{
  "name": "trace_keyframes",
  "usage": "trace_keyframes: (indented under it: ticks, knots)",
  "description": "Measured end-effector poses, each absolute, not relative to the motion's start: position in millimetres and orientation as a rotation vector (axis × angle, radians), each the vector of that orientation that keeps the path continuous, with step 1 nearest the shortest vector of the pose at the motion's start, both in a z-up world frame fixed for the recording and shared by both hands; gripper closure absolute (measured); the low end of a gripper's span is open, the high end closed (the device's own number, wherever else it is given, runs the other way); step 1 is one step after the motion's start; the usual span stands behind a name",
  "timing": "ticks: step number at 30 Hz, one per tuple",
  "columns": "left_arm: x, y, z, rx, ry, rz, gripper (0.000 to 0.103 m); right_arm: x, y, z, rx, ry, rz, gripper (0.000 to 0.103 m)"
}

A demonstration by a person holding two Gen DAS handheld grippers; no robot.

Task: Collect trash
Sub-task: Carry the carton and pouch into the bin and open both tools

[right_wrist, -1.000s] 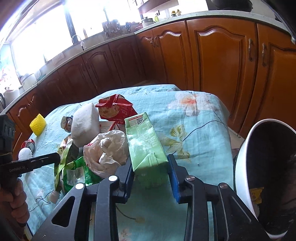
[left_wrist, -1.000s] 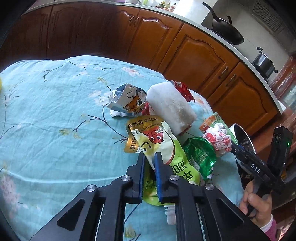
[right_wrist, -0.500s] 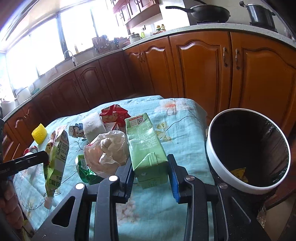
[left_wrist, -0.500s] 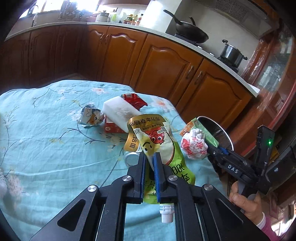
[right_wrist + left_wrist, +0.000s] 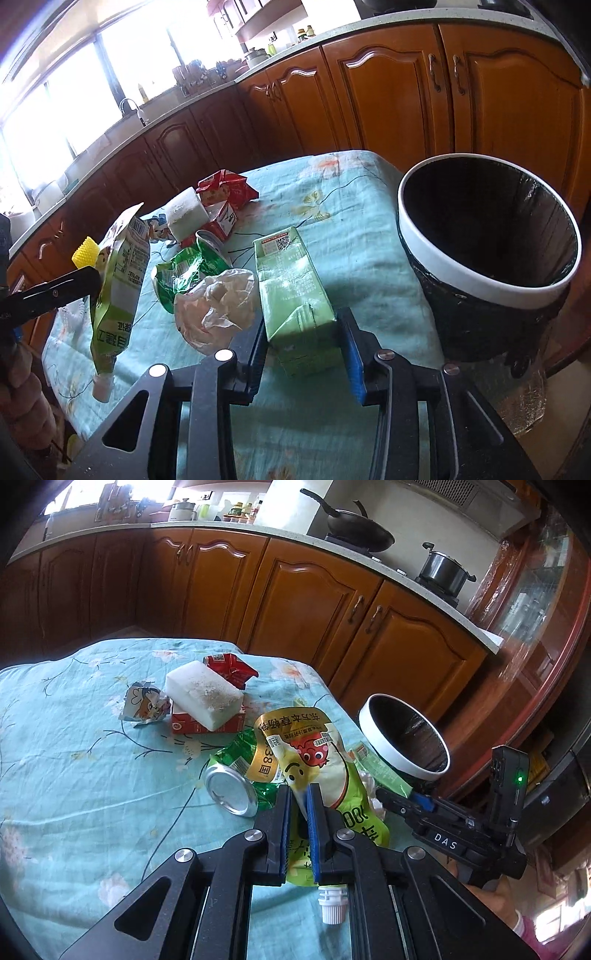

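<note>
My left gripper (image 5: 298, 794) is shut on a yellow-green spouted drink pouch (image 5: 314, 768) and holds it above the table; the pouch also shows in the right wrist view (image 5: 118, 273). My right gripper (image 5: 304, 332) is shut on a green carton (image 5: 291, 280) and holds it above the table beside the white-rimmed black trash bin (image 5: 480, 280), which stands off the table's right edge and also shows in the left wrist view (image 5: 402, 760). A crumpled white plastic bag (image 5: 218, 302) lies against the carton's left.
On the teal flowered tablecloth (image 5: 74, 757) lie a silver can (image 5: 231, 792), a green wrapper (image 5: 184, 269), a white sponge block (image 5: 203, 694) on a red box (image 5: 184, 725), a red packet (image 5: 229, 666) and a cartoon wrapper (image 5: 142, 701). Wooden cabinets (image 5: 303, 602) stand behind.
Both grippers have risen and drawn back with their loads. The bin has come into fuller view to the right of the carton. A silver can under the pouch is now uncovered.
</note>
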State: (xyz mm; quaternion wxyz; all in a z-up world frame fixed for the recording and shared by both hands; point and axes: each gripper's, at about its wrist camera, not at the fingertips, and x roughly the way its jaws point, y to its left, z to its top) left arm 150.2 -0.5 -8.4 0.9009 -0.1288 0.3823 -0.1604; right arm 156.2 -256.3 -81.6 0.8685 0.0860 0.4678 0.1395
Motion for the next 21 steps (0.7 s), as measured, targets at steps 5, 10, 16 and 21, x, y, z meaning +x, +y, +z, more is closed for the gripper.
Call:
trace_keyframes:
  ticks: [5,10,16,21]
  knots:
    - [150,-8,-7,-0.264,0.791,-0.331,0.096,155,-265,-83,0.227,0.972,0.293,0.052]
    - [155,-15,-7,-0.264,0.795,-0.348,0.096,156,-265,-87,0.185,0.980,0.277,0.070]
    - [167,-41,1,-0.240,0.793,-0.400,0.096,148,-279,-75,0.169,0.928,0.230,0.070]
    - [184,-72,4,-0.212,0.797,-0.453,0.096,145,-308,-58,0.185,0.885,0.175,0.070]
